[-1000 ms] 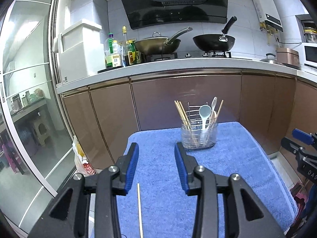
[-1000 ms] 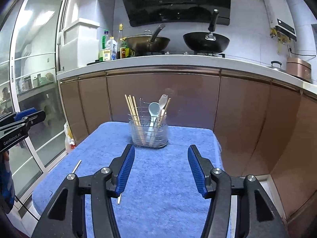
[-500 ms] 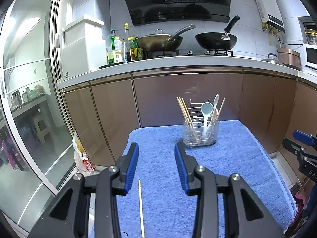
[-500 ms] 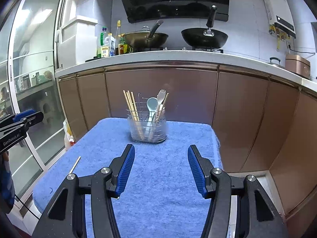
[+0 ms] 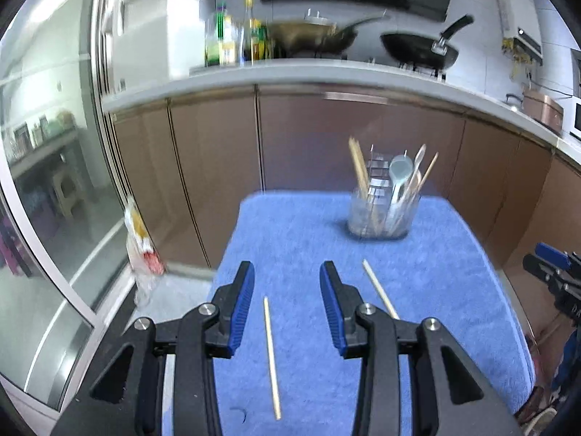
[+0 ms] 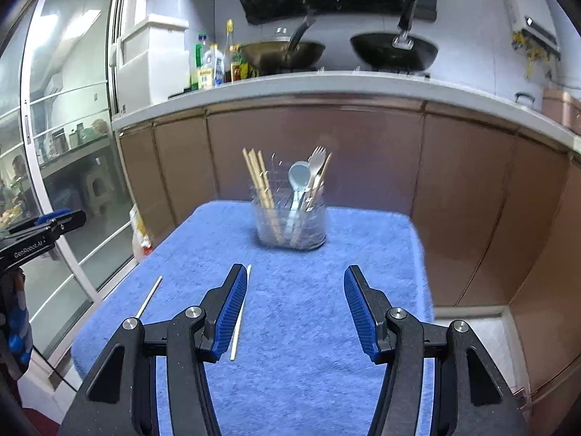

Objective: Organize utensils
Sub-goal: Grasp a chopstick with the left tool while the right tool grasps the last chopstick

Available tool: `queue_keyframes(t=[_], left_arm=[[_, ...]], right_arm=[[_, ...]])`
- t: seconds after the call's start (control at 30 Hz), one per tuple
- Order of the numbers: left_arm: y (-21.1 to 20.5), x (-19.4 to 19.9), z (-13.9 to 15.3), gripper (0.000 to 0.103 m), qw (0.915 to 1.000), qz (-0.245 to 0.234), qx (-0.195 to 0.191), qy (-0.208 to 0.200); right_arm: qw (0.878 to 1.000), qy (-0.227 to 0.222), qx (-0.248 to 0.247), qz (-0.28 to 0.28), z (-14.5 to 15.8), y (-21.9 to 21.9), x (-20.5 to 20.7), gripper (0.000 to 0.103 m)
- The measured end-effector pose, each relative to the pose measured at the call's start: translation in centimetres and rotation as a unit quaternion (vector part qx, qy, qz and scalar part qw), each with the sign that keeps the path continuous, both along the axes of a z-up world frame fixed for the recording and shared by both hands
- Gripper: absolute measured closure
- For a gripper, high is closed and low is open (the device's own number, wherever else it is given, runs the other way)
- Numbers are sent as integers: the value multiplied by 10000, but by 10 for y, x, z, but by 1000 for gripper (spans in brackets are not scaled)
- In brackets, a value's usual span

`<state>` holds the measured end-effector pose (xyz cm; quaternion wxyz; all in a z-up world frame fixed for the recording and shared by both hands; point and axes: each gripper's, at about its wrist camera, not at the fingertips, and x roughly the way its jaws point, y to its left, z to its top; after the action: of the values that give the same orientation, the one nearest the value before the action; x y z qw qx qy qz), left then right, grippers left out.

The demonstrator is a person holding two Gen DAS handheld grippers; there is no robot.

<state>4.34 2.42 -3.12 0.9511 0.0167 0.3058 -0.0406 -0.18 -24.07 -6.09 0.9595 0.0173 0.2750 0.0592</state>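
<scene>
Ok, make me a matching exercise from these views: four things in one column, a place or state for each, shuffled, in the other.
Things:
1. Holder
2. Near chopstick
3. Black wok
4. Right gripper

Places or states:
A. On the stove
B. Open, nothing between the fingers
C. Flat on the towel, between the left gripper's fingers in its view
D. Upright at the towel's far end, holding chopsticks, a spoon and a fork

Pairs: 1-D, 2-C, 3-A, 4-B
</scene>
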Motion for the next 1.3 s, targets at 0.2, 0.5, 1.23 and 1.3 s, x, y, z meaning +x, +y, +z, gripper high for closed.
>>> queue_keyframes(t=[0.2, 0.5, 1.23, 1.3], left_arm=[[39, 46, -46, 67, 9875, -275, -438, 1491], [56, 121, -120, 68, 9459, -286, -916, 3099], [41, 191, -168, 93, 9149, -175, -553, 3994], [42, 190, -169, 96, 9161, -88, -547, 3971]], right_arm=[[9933, 916, 120, 696, -16, 19, 55, 51], [9629, 2281, 86, 1442, -77, 69, 151, 64], [9087, 3825, -1058, 1294, -164, 133, 289, 88], [9087, 3815, -1158, 1238, -164, 138, 289, 89]])
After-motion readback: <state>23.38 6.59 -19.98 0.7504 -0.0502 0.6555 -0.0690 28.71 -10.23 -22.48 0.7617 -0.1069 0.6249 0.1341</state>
